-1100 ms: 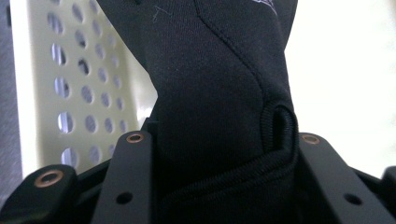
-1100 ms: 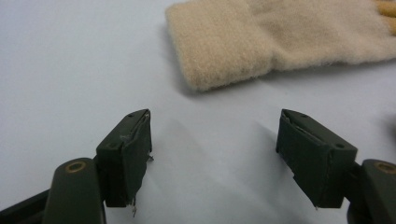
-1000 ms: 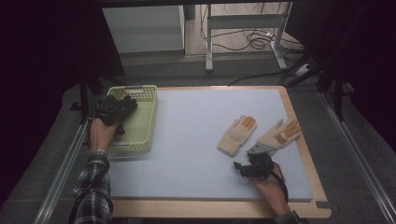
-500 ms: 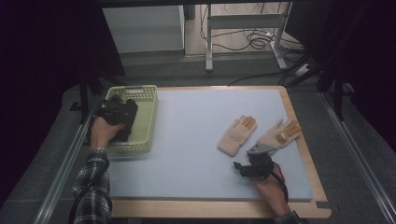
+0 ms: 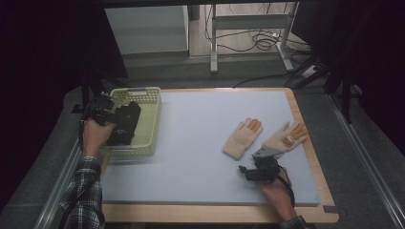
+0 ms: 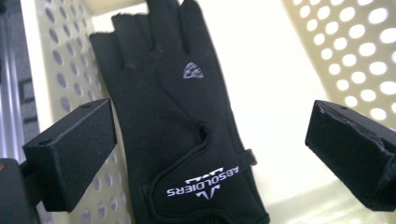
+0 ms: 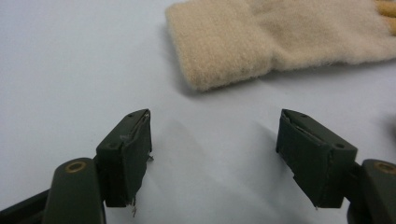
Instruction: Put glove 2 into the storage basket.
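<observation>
A: Why is the left gripper [image 6: 205,154] hanging over the basket [image 5: 152,125] with its jaws spread wide?

B: It looks like a release. The black glove [image 6: 177,126] lies in the pale yellow basket, partly propped against the perforated side wall, and neither jaw touches it. Its fingers point away from the camera and its cuff sits nearest the jaws. From the high view the same glove [image 5: 125,123] drapes at the basket's left half, just under the left hand [image 5: 95,136].

A: And the right gripper [image 7: 215,154]?

B: Also spread, holding nothing. It rests low over the light blue mat [image 5: 191,143], aimed at the cuff of a cream knitted glove [image 7: 280,42], near it but apart from it. I judge that glove the next pick, gripped at the cuff because the thick rolled edge gives the jaws something to bite.

A: There are two cream gloves, though.

B: Yes, side by side at the mat's right, with orange fingertips. The nearer one [image 5: 282,140] touches or almost touches the right gripper [image 5: 260,162]; the other [image 5: 242,138] lies just left. Which one the gripper camera faces, I cannot tell for sure.

A: Anything in the way?

B: Nothing lies on the mat between gloves and basket. Beyond the table stand a cabinet [image 5: 145,28] and a metal frame with cables [image 5: 260,43], well clear of the work.
</observation>
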